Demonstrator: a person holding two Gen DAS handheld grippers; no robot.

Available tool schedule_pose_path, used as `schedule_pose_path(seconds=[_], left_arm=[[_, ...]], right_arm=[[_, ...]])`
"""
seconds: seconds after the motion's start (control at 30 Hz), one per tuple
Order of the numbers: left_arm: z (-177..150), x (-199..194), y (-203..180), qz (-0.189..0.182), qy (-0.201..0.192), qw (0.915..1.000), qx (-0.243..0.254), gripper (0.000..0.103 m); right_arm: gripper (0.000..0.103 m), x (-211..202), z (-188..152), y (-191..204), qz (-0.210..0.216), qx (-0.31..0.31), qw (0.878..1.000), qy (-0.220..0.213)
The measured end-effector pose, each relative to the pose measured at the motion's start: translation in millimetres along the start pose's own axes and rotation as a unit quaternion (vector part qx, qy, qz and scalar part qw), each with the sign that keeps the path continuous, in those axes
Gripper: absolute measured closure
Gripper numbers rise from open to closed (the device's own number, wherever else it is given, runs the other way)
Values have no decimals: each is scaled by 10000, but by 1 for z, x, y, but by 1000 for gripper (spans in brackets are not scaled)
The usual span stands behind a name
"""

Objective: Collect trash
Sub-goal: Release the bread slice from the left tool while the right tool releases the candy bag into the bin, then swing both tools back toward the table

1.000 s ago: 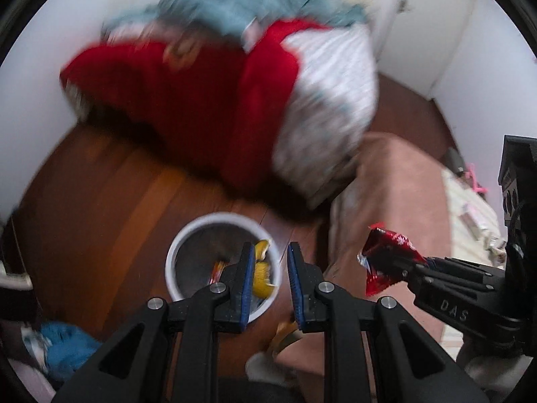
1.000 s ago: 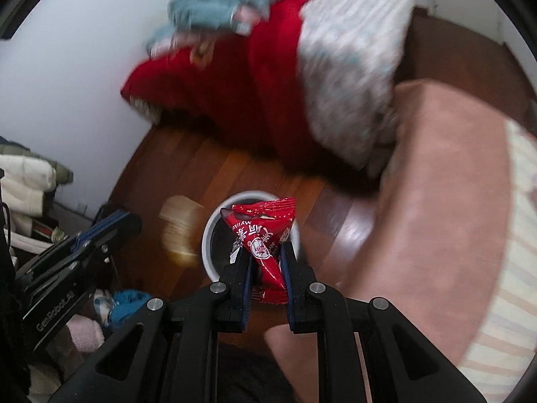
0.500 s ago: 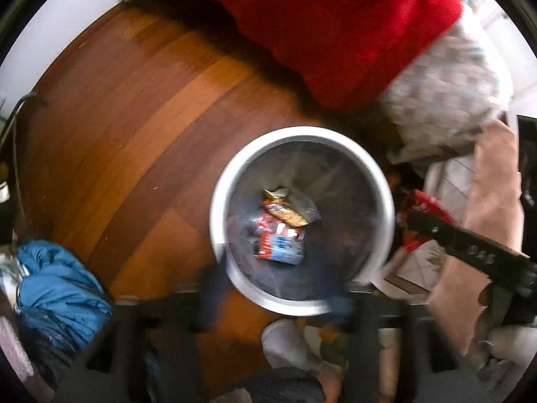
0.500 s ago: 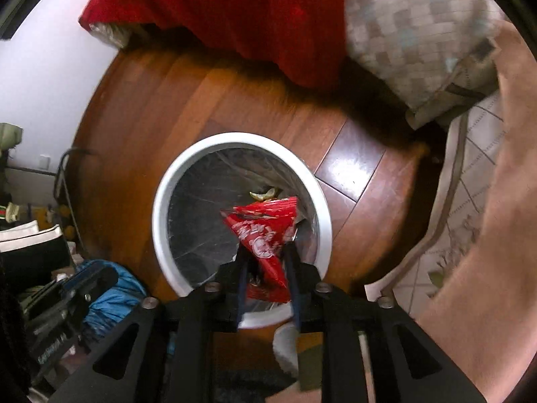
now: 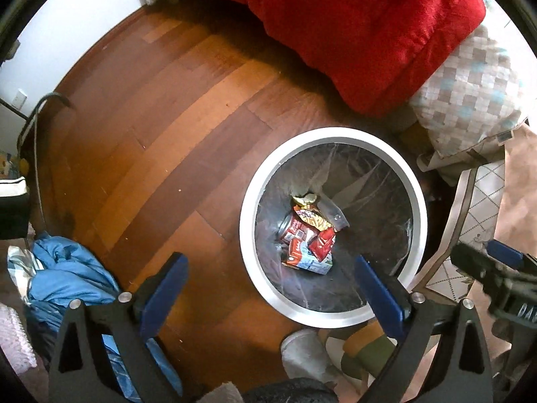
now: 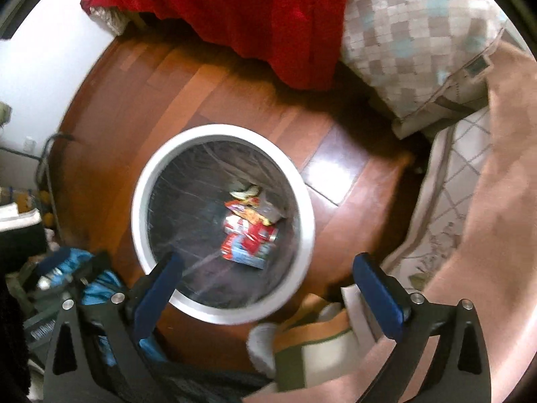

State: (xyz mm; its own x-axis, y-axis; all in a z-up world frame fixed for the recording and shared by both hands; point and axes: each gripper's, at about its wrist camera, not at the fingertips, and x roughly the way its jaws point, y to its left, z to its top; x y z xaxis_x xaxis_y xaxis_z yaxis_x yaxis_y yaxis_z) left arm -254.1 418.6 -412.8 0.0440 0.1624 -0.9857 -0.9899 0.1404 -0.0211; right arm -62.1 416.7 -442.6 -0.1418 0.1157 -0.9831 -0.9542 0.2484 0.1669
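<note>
Hovering above the wooden floor [image 5: 174, 127], the left gripper [image 5: 268, 282] gapes wide, empty. Wrappers [image 5: 310, 231] lie heaped at the bottom of the white-rimmed bin [image 5: 248, 201], ahead between its fingers, orientation unclear. The right gripper [image 6: 265, 280], equally spread, holds nothing above that bin [image 6: 141, 215].

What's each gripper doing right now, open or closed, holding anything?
Left gripper: open, holding nothing, above the trash bin.
Right gripper: open, holding nothing, also above the bin.
</note>
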Motion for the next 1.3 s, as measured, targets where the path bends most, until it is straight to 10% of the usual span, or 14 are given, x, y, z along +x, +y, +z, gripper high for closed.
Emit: schedule_pose_path(seconds=[0.4,0.83,1.3], left_arm=[[-9,-32,-11,145,-310,9989,328,2],[-41,-147,-40,142,-1332,9888,654,2],[-101,-240,-215,-633,-1840,9672,1633,2]], right_arm=[[0,-22,-29,-5,-286,-40,9995,-96],[0,-143,-69,-18,190,234,9935,-1096],[0,-313,-176,-184,395,1645,9602,-2224]])
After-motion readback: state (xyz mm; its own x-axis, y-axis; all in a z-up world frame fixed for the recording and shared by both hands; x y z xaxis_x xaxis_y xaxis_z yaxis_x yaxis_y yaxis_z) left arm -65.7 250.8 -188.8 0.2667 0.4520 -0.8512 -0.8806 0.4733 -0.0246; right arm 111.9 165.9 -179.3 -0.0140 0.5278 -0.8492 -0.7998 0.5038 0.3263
